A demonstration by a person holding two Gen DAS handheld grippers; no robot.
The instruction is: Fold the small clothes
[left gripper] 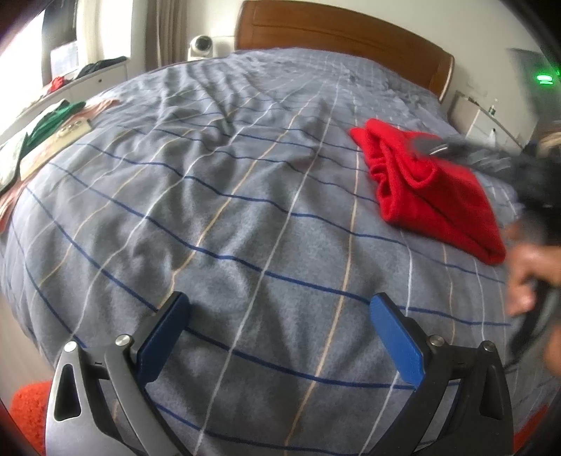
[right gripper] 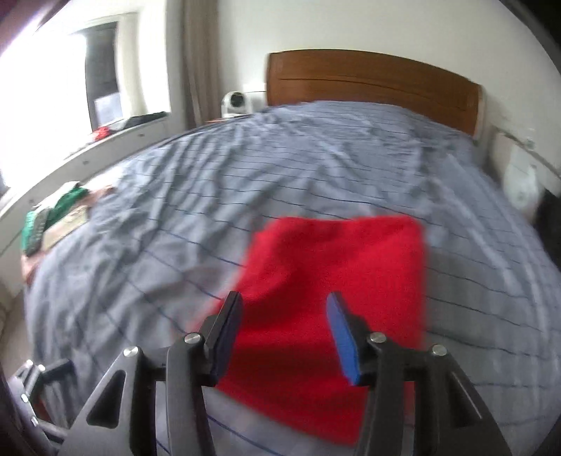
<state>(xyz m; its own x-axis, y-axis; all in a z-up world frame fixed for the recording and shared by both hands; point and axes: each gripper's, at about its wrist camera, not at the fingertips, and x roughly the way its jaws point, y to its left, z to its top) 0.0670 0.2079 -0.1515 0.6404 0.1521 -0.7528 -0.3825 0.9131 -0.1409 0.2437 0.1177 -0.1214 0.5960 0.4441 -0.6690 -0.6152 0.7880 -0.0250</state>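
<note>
1. Along the bed's left edge, a heap of green and cream clothes (left gripper: 52,129) lies bunched beside a white window ledge (left gripper: 94,79).
2. Across the middle stretches a rumpled grey bedspread with blue, white and tan check lines (left gripper: 228,182), reaching back to a curved brown wooden headboard (left gripper: 336,31).
3. Low over this bedspread, the left gripper (left gripper: 280,315) hangs with its two blue-padded jaws wide apart and nothing between them.
4. Further right, the folded red knit garment (left gripper: 431,193) lies on the bedspread, well apart from the left gripper, its gathered layers showing at the end towards the headboard.
5. Over that garment is the right gripper (right gripper: 284,308), blurred, its jaws parted with no cloth pinched between the pads.
6. At the far right edge, a hand (left gripper: 529,277) grips the right tool's handle.
</note>
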